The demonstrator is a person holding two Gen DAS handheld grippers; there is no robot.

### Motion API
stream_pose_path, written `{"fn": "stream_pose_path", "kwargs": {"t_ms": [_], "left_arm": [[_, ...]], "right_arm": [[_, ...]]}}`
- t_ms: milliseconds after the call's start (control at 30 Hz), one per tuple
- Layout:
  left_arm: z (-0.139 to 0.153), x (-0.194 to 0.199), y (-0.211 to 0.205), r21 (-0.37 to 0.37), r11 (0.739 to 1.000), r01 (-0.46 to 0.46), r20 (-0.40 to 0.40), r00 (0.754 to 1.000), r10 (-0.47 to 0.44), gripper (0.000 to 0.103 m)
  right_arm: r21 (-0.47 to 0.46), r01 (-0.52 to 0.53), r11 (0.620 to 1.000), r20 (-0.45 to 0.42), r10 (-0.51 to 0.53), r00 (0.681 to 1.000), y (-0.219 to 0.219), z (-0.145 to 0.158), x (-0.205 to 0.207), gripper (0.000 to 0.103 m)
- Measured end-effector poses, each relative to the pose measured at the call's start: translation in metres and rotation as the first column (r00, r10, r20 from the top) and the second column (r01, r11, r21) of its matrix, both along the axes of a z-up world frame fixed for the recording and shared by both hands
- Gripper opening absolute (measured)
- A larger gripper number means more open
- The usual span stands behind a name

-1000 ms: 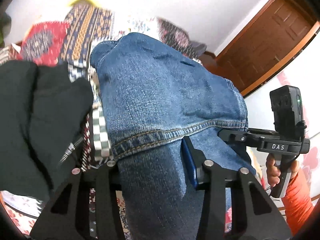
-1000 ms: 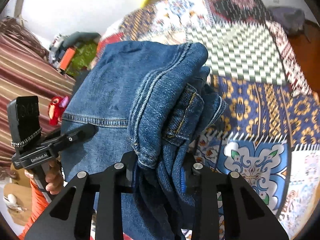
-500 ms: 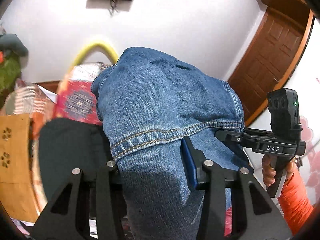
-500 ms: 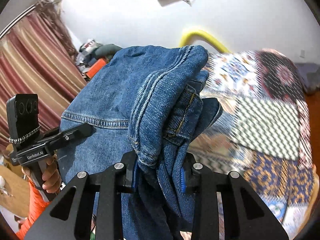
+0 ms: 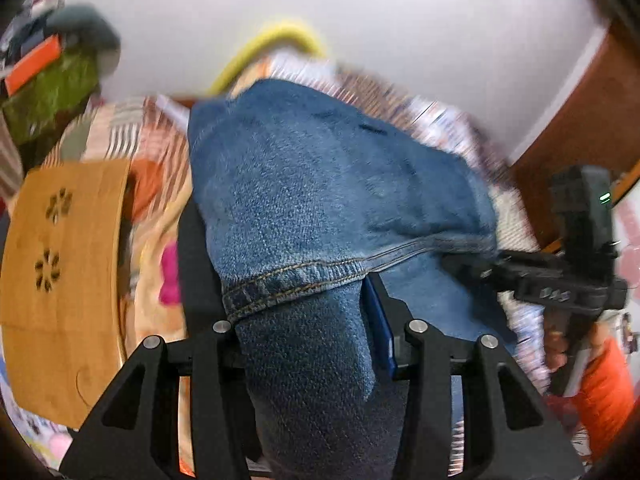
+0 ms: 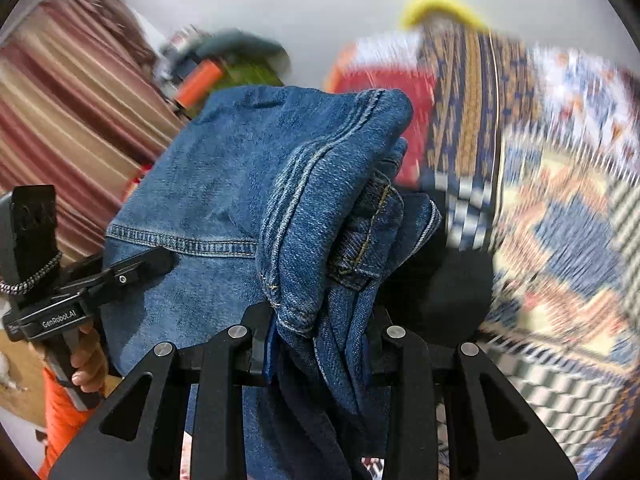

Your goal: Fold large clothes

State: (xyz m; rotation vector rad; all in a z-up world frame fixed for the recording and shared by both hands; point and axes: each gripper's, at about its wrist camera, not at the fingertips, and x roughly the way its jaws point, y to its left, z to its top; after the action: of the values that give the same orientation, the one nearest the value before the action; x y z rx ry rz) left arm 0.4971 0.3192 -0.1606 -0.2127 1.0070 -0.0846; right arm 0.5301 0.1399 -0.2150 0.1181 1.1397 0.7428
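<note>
A pair of blue denim jeans is held up in the air between both grippers. My left gripper is shut on a thick fold of the denim, near a stitched hem. My right gripper is shut on a bunched edge of the same jeans, with seams and inner folds between its fingers. The right gripper also shows at the right of the left wrist view, and the left gripper at the left of the right wrist view. The fingertips are hidden by the cloth.
A bed with a patterned patchwork quilt lies ahead. A dark garment lies on it below the jeans. A wooden board is at left, a striped curtain and clutter beyond, a brown door at right.
Both views have swung down and sideways from the wall toward the bed, with motion blur. The jeans stay gripped in both grippers the same way.
</note>
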Motion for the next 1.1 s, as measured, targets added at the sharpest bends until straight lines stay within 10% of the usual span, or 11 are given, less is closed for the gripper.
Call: {"fn": "stream_pose_path", "kwargs": {"t_ms": [233, 400, 600, 833, 1100], "left_arm": [[-0.020, -0.009, 0.012, -0.045, 0.999, -0.022, 0.028, 0.999, 0.023, 0.057], [-0.019, -0.019, 0.010, 0.014, 0.996, -0.093, 0.027, 0.995, 0.092, 0.083], [-0.012, -0.052, 0.011, -0.019, 0.984, -0.175, 0.021, 0.984, 0.175, 0.085], [0.027, -0.100, -0.010, 0.055, 0.980, -0.190, 0.046, 0.981, 0.188, 0.085], [0.119, -0.180, -0.067, 0.208, 0.960, -0.187, 0.283, 0.951, 0.124, 0.085]], "right_arm": [[-0.046, -0.002, 0.999, 0.041, 0.003, 0.999, -0.002, -0.010, -0.004, 0.040], [-0.182, -0.008, 0.983, 0.144, 0.034, 0.989, -0.002, 0.008, -0.033, 0.051], [-0.196, 0.057, 0.979, 0.163, -0.024, 0.986, -0.037, 0.024, -0.063, 0.064], [-0.239, 0.053, 0.970, 0.242, 0.007, 0.970, -0.060, 0.070, -0.110, 0.064], [-0.117, 0.075, 0.990, 0.456, -0.013, 0.890, -0.074, 0.153, -0.175, 0.064]]}}
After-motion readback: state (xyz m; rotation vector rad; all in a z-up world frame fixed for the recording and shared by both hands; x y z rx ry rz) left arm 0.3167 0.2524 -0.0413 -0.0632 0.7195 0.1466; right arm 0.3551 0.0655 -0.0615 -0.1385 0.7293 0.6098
